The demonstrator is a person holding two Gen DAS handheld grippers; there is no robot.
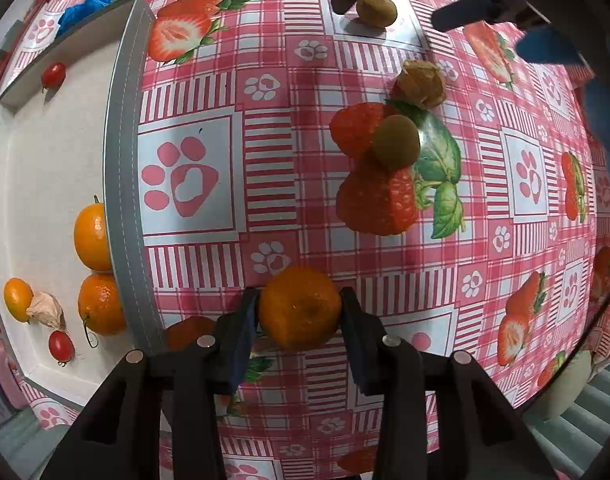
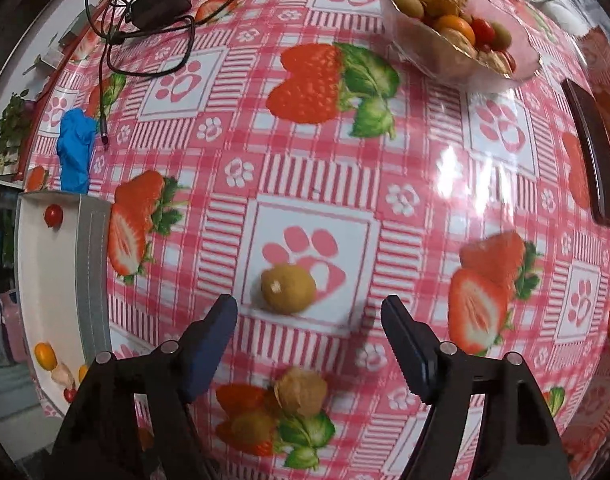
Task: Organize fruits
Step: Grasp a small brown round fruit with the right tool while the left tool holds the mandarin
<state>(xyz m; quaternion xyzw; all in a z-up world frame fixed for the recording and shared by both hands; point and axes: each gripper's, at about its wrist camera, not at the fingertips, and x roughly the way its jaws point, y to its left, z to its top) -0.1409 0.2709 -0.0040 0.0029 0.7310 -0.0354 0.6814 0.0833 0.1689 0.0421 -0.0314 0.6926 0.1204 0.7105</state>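
Two grippers are mine over the strawberry-print tablecloth (image 2: 317, 168) that covers the tabletop. Largest on it is the white tray (image 1: 45, 184) with a grey stitched rim, lying along the tabletop's left edge in my left view; inside it I see two oranges (image 1: 91, 236) against the near rim, a kumquat (image 1: 17, 299) touching a husked physalis (image 1: 47, 310), and two cherry tomatoes, one (image 1: 61, 346) at the tray's near corner and one (image 1: 53, 75) at its far corner. Toward the far right corner of the tabletop in my right view stands a clear bowl (image 2: 521, 64) heaped with mixed small fruit. A black power adapter (image 2: 161, 2) with its looped cable sits by the far left edge, and a blue glove (image 2: 76, 148) lies just beyond the tray's far end. My left gripper (image 1: 300, 312) has its fingers pinching a mandarin (image 1: 300, 308), held just right of the tray's rim. My right gripper (image 2: 309, 312) has its fingers spread wide, either side of a green olive-like fruit (image 2: 289, 288) that rests on a paw print near the tabletop's middle, neither pad touching it. Closer to me lie a loose physalis (image 2: 301, 392) and, just beside it, another green fruit (image 2: 252, 426), both on a printed strawberry.
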